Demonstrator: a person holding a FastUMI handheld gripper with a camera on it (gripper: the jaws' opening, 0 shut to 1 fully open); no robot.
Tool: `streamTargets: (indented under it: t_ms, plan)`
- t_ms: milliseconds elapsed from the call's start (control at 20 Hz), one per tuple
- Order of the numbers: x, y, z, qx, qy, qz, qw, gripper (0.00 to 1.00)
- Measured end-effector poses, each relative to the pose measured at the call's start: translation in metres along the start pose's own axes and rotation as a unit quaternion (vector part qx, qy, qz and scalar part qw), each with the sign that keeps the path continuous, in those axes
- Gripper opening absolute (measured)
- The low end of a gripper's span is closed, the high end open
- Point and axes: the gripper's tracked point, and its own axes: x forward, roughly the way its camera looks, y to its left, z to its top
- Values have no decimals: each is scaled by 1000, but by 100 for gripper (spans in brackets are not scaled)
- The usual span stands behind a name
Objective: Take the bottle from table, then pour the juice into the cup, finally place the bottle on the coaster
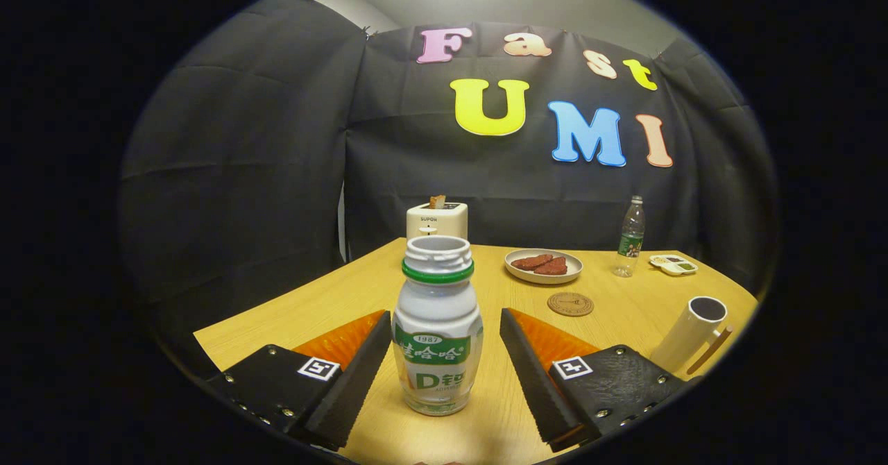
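Too small to tell: bits in the little tray (pixel 672 264) far across the worktop (pixel 333 298). Toaster (pixel 436 219) bottom hidden behind the bottle (pixel 437 326). Claw (pixel 444 364) back cut off.

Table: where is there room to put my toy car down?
The table is bare left of the bottle, up to the toaster. Another bare strip runs between the coaster and the cup. It is crowded at the back, around the plate, water bottle and small tray. The gripper is open around the bottle.
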Motion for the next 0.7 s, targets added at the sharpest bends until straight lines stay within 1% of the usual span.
streamTargets:
  t_ms: [400,550,600,700]
  plan:
    - [6,10,-24,-19,25,10,999,96]
    - [9,12,-32,-7,38,12,999,96]
    - [11,10,-32,-1,39,12,999,94]
    - [9,12,-31,7,38,15,999,80]
